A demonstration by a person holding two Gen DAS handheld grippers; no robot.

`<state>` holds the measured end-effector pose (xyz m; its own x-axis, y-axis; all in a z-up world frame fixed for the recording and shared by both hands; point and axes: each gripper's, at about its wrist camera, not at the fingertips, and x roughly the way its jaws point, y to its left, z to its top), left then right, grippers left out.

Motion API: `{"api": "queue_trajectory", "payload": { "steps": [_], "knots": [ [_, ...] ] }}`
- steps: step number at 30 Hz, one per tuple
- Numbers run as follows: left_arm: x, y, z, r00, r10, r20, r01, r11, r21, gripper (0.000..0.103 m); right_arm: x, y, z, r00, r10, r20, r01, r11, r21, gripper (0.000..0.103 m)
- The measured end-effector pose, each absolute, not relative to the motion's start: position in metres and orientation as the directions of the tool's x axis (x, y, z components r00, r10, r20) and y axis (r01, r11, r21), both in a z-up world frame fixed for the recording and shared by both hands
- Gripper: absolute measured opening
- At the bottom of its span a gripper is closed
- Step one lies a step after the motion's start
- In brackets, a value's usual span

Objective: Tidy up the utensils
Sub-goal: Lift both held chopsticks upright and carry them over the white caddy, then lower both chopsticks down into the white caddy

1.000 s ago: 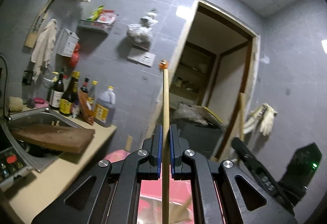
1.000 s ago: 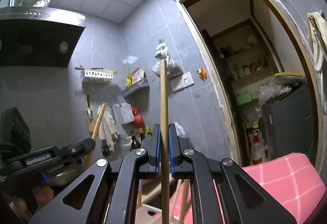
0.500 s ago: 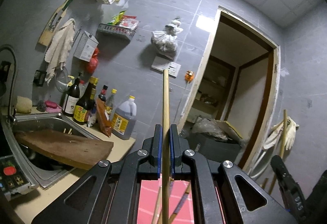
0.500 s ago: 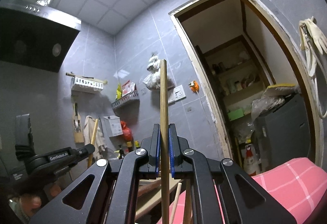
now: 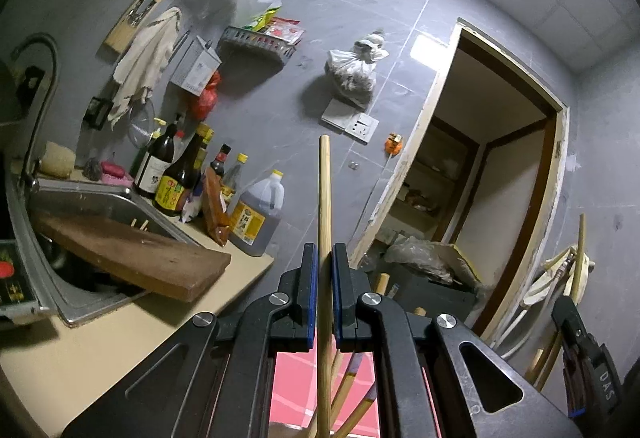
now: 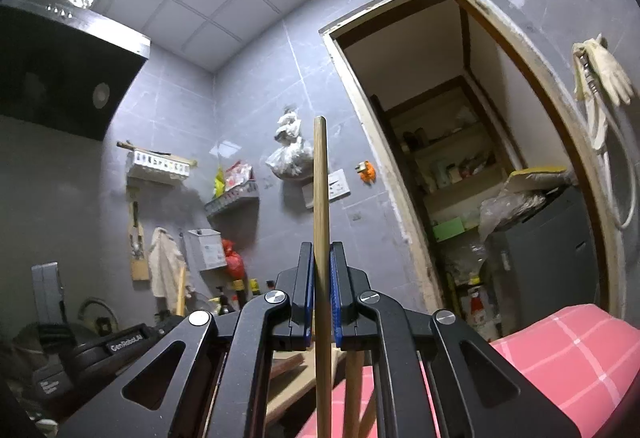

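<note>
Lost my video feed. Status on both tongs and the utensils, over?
Left tongs shut on a chopstick, upright. Right tongs shut on another chopstick, upright. More chopsticks loose below, over pink cloth. Nothing in the way.

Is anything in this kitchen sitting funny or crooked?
Yes. The wooden cutting board lies tilted across the sink, one corner sticking out over the counter instead of lying flat. Chopstick tips poke up behind it too.

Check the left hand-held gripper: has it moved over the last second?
Yes. The left hand-held gripper has sunk and swung left: the doorway sits higher and further right, the sink fuller.
</note>
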<state>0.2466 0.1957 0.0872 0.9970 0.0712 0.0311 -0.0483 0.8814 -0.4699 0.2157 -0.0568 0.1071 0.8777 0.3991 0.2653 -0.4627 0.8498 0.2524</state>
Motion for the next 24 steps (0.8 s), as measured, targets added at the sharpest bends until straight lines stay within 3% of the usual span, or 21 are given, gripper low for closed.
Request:
{"api": "queue_trajectory", "payload": {
  "steps": [24],
  "knots": [
    [0.241,0.162,0.057,0.999,0.043,-0.029,-0.051,0.93,-0.365,0.005,0.207,-0.033,0.082,0.886,0.413,0.212,-0.448,0.88,0.156,0.006]
  ]
}}
